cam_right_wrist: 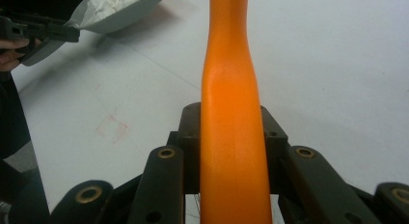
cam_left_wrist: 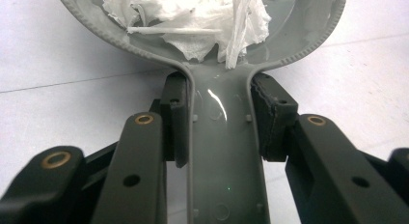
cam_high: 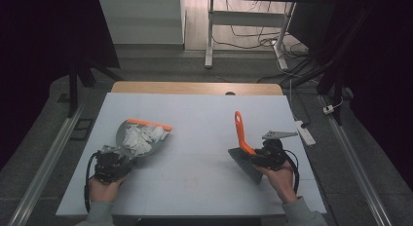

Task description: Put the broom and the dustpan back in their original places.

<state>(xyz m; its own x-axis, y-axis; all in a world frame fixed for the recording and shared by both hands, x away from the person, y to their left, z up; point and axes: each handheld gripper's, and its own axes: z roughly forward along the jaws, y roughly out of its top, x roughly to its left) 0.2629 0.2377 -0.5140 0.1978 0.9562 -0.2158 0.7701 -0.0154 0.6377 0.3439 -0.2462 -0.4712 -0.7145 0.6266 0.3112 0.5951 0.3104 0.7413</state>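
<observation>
On the white table [cam_high: 195, 182] you hold two tools, one in each gripper. Your left gripper [cam_high: 117, 160] is near the left edge of the table, and its jaws are closed on the grey handle of the dustpan [cam_high: 141, 138]. From the left gripper view you can see the two black pads [cam_left_wrist: 176, 122] pressing on both sides of this handle, and the handle runs straight between them. The pan is full of torn white paper [cam_left_wrist: 193, 21]. From the high view the pan points away from you and a little to the right, and its orange lip [cam_high: 151, 123] is at the far side. If the pan rests on the table or is lifted a little, I cannot tell.

Your right gripper [cam_high: 260, 155] is on the right side of the table, well apart from the dustpan. Its jaws are closed on the orange handle of the brush [cam_high: 242, 138]. From the right gripper view the handle goes up through the middle, with a pad touching it on each side. From the high view the handle stands up and leans away from you, and the dark bristles [cam_high: 246, 165] are low, near the table, just left of your right hand [cam_high: 280, 179]. A faint red square mark [cam_right_wrist: 112, 127] is on the table between the two tools.
</observation>
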